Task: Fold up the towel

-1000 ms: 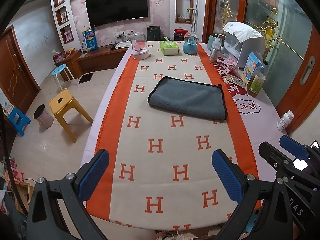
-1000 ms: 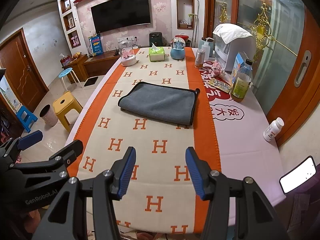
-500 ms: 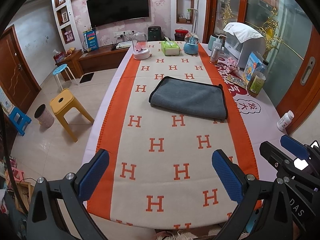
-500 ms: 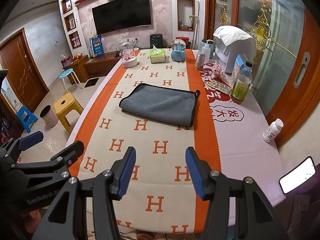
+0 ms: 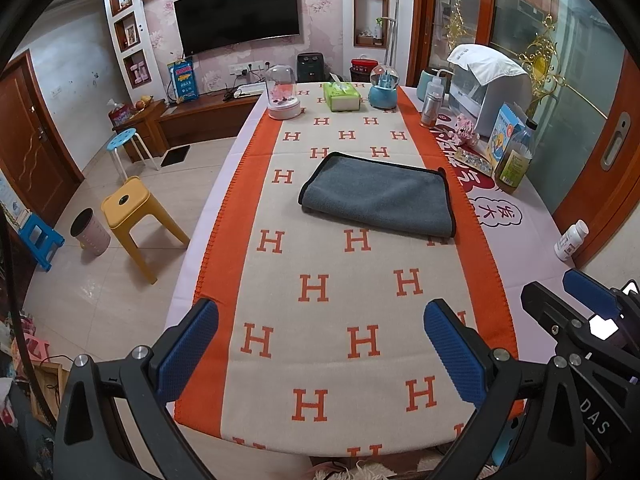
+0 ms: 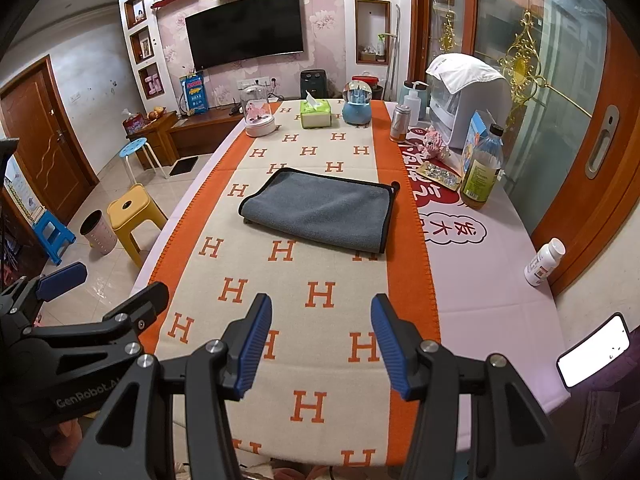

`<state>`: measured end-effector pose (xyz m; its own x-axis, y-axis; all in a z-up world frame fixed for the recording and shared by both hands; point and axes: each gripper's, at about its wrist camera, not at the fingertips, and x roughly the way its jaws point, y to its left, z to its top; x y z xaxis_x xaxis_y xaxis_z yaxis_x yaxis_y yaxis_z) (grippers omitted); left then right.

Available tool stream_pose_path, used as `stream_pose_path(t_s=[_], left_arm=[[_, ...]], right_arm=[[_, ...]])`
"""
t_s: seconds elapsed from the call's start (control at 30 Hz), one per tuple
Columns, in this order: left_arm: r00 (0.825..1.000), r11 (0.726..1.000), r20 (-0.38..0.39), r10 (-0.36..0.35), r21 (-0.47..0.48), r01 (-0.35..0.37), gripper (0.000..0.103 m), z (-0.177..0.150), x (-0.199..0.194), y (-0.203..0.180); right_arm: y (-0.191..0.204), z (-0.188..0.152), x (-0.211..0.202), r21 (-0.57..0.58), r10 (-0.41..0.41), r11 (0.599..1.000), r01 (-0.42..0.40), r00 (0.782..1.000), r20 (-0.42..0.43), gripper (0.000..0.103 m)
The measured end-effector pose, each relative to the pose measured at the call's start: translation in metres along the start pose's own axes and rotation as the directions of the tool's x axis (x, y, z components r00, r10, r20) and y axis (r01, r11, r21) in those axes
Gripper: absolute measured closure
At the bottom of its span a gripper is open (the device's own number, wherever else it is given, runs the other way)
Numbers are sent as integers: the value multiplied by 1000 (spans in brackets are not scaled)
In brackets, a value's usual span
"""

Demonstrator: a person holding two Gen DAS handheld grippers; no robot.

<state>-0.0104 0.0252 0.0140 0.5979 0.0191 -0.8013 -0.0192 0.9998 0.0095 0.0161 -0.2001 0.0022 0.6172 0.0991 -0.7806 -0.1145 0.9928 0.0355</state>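
Observation:
A grey towel with black trim lies folded flat on the orange and cream H-patterned runner, mid-table; it also shows in the right wrist view. My left gripper is open and empty, held over the near end of the table, well short of the towel. My right gripper is open and empty, also near the table's front edge, to the right of the left one. Each gripper shows at the edge of the other's view.
Along the right side stand an oil bottle, a white pill bottle, a blue box and a white appliance. A tissue box, a dome jar and a snow globe stand at the far end. Stools and a bin are on the floor at left.
Both grippers have drifted slightly; the towel sits a touch lower in both views. Both grippers stay open and empty, and the towel has not moved on the table.

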Motion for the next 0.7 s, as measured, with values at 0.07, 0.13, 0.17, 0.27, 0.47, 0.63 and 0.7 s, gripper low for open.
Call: stream_pose_path(t_s=[0.07,0.13,0.17,0.27,0.47,0.63,0.7], left_arm=[[1000,1000,1,1,0,-1,1,0,0,0],[1000,1000,1,1,0,-1,1,0,0,0],[1000,1000,0,0,0,0,1,0,0,0],[1000,1000,0,1,0,-1,1,0,0,0],[1000,1000,-1,0,0,0,1,-1,0,4],[1000,1000,-4,1,0,-1,1,-2,-1,8],[1000,1000,-3,0,0,0,1,-2,-1,8]], right_arm=[[0,0,0,1,1,1000,-1,1000,2,51],[0,-1,0,-1,0,1000,0,1000,3,51],[0,-1,0,-1,1,1000,-1,1000,3,51],[0,0,-1,-1,1,1000,-1,1000,2,51],[1,-1,0,-1,1,1000,-1,1000,3,51],[1,0,-1,-4,1,1000,-1,1000,3,51],[1,-1,-1,-1,1,1000,-1,1000,2,51]])
